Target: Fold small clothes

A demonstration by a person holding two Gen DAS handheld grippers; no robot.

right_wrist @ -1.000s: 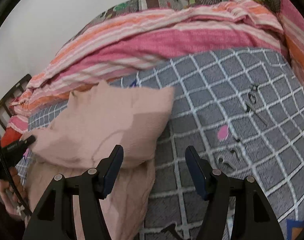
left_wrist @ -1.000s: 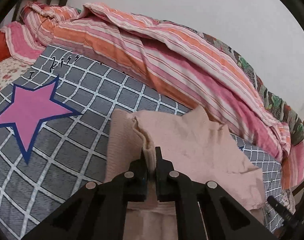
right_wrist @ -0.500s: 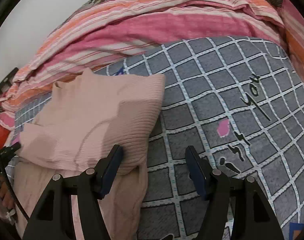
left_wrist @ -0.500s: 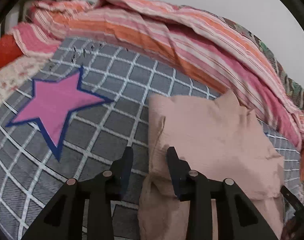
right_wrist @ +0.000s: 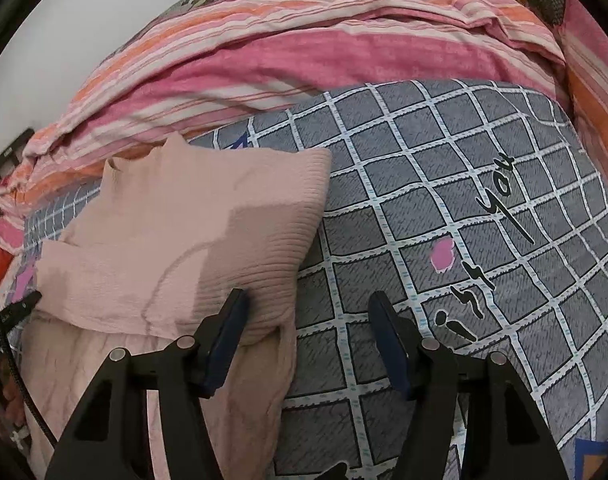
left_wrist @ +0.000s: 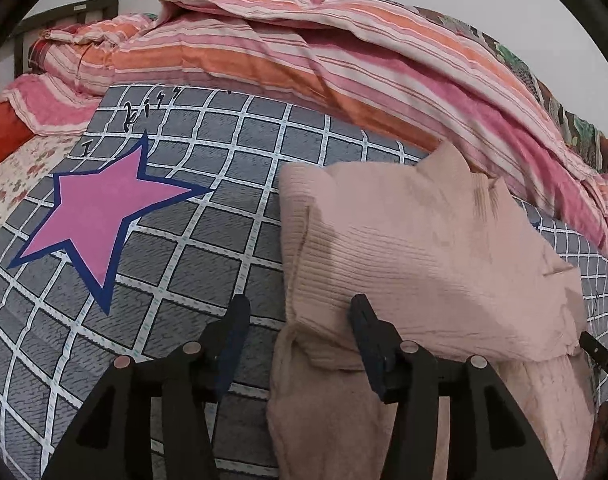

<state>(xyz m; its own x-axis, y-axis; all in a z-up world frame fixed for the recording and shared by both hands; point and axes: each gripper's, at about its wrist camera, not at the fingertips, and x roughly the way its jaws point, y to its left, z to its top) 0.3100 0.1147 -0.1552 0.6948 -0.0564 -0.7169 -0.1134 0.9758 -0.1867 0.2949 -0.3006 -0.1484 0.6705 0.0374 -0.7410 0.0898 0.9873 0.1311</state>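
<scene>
A pale pink ribbed knit garment [left_wrist: 423,260] lies folded on the grey checked bed sheet [left_wrist: 224,240], its upper layer laid back over the lower part. My left gripper [left_wrist: 300,316] hovers at the garment's near left edge. Its jaws are opening; the folded edge sits between them, and the pads do not press on it. In the right wrist view the garment [right_wrist: 184,248] lies at the left. My right gripper [right_wrist: 307,304] stands open at its near right corner, jaws closing slightly, with its left finger [right_wrist: 228,332] over the fabric and the sheet [right_wrist: 423,200] under the gap.
A bunched pink and orange striped quilt [left_wrist: 343,60] runs along the far side. A pink star [left_wrist: 100,216] is printed on the sheet at the left. A dark headboard [left_wrist: 64,12] and a red pillow [left_wrist: 0,136] sit far left. A person's hand [right_wrist: 8,400] shows at the left edge.
My left gripper was shut on a fold of the garment and has let it go, its jaws spreading. The upper layer now lies flat. The right gripper stayed open and barely moved.
</scene>
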